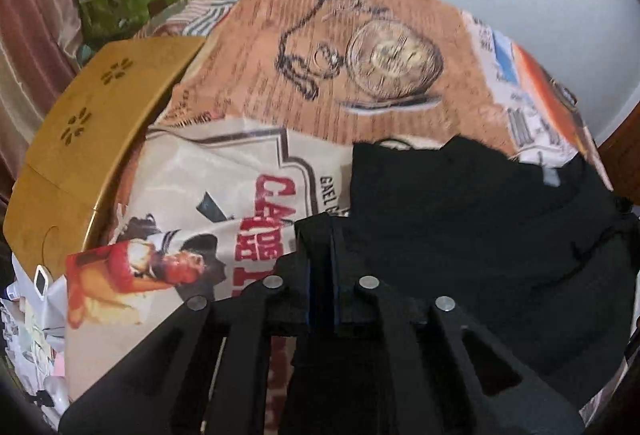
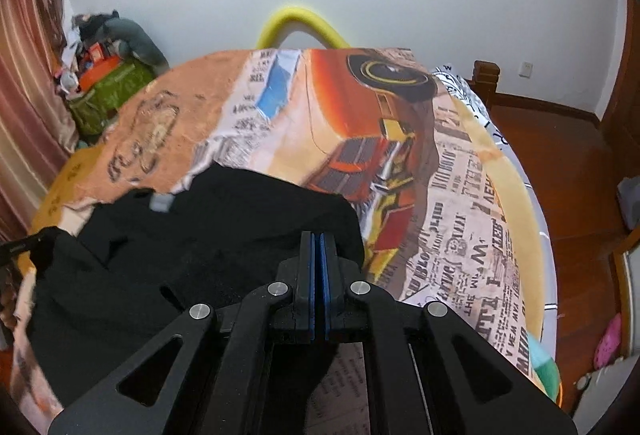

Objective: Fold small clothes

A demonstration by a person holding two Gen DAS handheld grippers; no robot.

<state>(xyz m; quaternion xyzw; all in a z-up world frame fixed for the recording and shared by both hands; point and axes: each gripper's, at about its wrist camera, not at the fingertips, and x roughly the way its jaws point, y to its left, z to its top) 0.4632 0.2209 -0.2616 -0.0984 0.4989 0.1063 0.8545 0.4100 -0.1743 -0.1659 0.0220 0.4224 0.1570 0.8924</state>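
Note:
A black garment (image 1: 480, 227) lies on a table covered by a printed cloth (image 1: 352, 83). In the left wrist view it fills the right half, its neck label (image 1: 551, 177) toward the far side. My left gripper (image 1: 320, 231) is shut at the garment's left edge; whether cloth is between the pads cannot be told. In the right wrist view the garment (image 2: 200, 235) lies left of centre, its label (image 2: 162, 203) at the far edge. My right gripper (image 2: 319, 239) is shut over the garment's right edge, blue pads pressed together.
A wooden folding board (image 1: 92, 139) lies on the table's left side. A yellow padded chair back (image 2: 302, 29) stands behind the table. A green bag with clutter (image 2: 108, 91) sits by the curtain at left. Wooden floor (image 2: 568, 171) lies to the right.

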